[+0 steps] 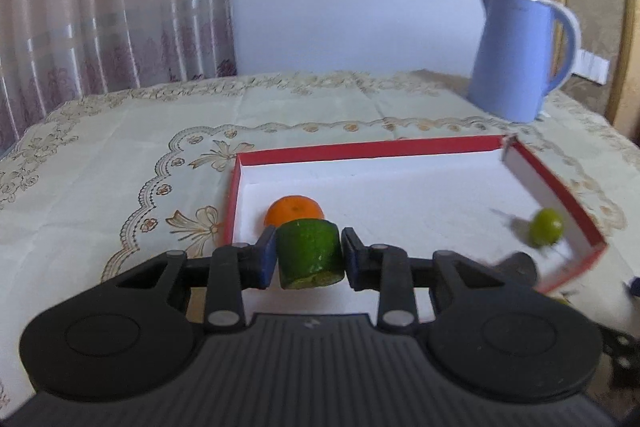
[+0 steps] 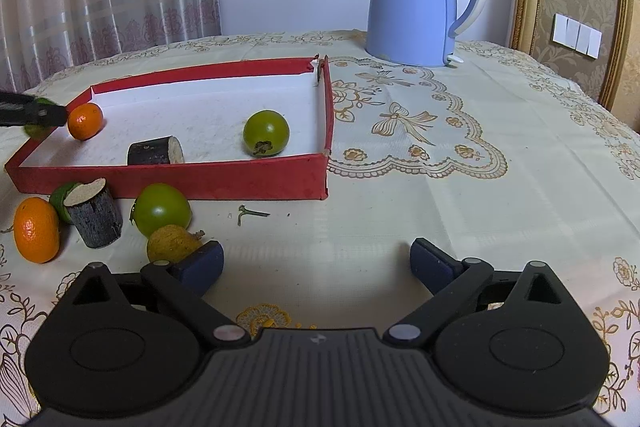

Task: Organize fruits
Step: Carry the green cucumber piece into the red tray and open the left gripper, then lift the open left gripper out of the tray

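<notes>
Green fruit [image 1: 311, 254] half-hidden between jaws

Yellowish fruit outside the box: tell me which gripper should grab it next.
Right. The right gripper is open and empty, with the yellowish fruit just beside its finger. The left gripper is shut on a green fruit.

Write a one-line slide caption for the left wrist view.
Left gripper clamps a green fruit piece above the red tray, near an orange.
</notes>
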The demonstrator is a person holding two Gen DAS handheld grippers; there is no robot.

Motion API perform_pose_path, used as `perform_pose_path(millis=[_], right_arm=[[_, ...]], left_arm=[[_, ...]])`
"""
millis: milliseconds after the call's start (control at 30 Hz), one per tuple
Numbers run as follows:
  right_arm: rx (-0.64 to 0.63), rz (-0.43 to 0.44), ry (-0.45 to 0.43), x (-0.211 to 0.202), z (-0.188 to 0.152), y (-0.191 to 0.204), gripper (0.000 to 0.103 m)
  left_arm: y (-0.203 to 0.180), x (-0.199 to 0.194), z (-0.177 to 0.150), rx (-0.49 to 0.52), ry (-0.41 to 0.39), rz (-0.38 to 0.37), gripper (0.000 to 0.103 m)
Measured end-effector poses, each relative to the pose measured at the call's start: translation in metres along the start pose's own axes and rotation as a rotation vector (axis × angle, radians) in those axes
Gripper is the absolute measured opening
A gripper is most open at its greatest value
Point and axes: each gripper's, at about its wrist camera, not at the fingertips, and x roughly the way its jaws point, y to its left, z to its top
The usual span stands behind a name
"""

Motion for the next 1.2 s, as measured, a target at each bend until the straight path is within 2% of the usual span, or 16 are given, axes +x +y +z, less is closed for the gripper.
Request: perform_pose_path(millis=[200,300,400,533,600,633,667,767,867,1000,1100,1200], right_arm=[[0.0,0.0,0.0,0.0,0.0,0.0,0.101],[0.0,0.0,0.0,0.0,0.0,0.0,0.101],[0.0,0.0,0.0,0.0,0.0,0.0,0.102],[0.0,0.0,0.0,0.0,0.0,0.0,0.102],[0.0,0.0,0.0,0.0,0.0,0.0,0.102],[0.0,0.0,0.0,0.0,0.0,0.0,0.102],[0.0,0.0,0.0,0.0,0.0,0.0,0.102],[0.0,0.0,0.0,0.0,0.0,0.0,0.102],[0.0,0.0,0.001,0.0,0.0,0.0,0.102],[0.0,0.0,0.001,0.0,0.0,0.0,0.102],[0.0,0.0,0.001,0.0,0.0,0.0,0.102],[0.001,0.0,0.001,0.0,0.0,0.0,0.102]], left_arm=[[-0.002,0.028,0.003,0.013,0.035,0.036,0.031],[-0.002,0.033,0.002,0.019,0.029,0.065,0.037],[0.002,0.032,0.002,0.01,0.033,0.074,0.049],[0.006,0.003,-0.001,0.021,-0.027,0.082,0.054],[0.004,-0.019,-0.006,0.027,-0.064,0.073,0.068],[0.002,-0.033,-0.01,0.022,-0.087,0.057,0.081],[-0.001,-0.044,-0.014,0.019,-0.107,0.041,0.087],[-0.013,-0.077,-0.029,0.048,-0.139,-0.025,0.088],[-0.026,-0.094,-0.044,0.08,-0.136,-0.054,0.088],[-0.035,-0.102,-0.062,0.07,-0.087,-0.108,0.088],[-0.044,-0.1,-0.071,0.093,-0.069,-0.105,0.086],[-0.051,-0.094,-0.078,0.098,-0.039,-0.114,0.076]])
